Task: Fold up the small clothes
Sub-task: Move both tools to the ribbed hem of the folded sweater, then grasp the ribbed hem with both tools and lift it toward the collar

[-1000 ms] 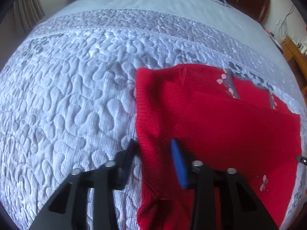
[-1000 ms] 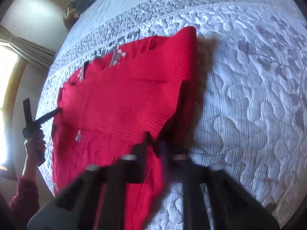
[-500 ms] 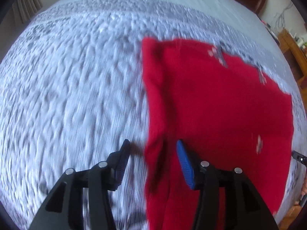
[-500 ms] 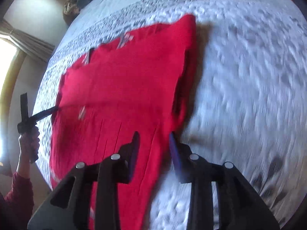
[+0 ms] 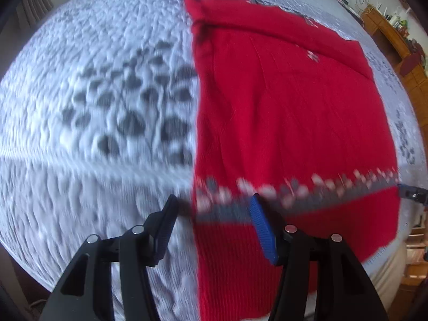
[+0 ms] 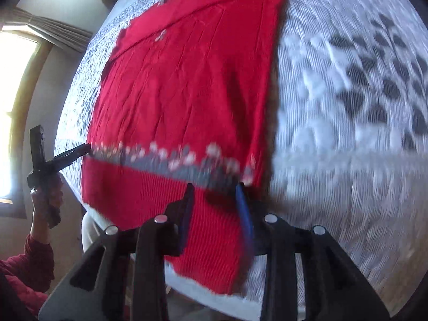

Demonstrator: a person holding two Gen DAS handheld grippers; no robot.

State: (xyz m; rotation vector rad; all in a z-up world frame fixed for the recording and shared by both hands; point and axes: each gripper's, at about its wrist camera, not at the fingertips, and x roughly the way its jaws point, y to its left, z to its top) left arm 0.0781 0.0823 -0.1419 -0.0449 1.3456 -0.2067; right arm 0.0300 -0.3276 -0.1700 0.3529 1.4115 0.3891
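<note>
A red knit sweater [image 5: 289, 112] with a grey and white patterned band near its hem lies flat on the bed, both sleeves folded in. My left gripper [image 5: 211, 208] is open and empty, hovering over the sweater's left edge by the band. My right gripper [image 6: 214, 195] is open and empty over the sweater [image 6: 187, 88] near its right edge by the band. The left gripper also shows in the right wrist view [image 6: 77, 151] at the sweater's far edge. The right gripper's tip [image 5: 409, 191] shows at the far right in the left wrist view.
The bed has a pale quilted cover [image 5: 93, 107] with grey leaf print. The bed's near edge [image 6: 203, 286] lies just below the sweater's hem. A wooden cabinet [image 5: 396, 34] stands beyond the bed. A window with curtains [image 6: 18, 85] is on the left.
Both grippers have let go of the folded sleeves and pulled back toward the hem, open. The patterned band and ribbed hem have come into view.
</note>
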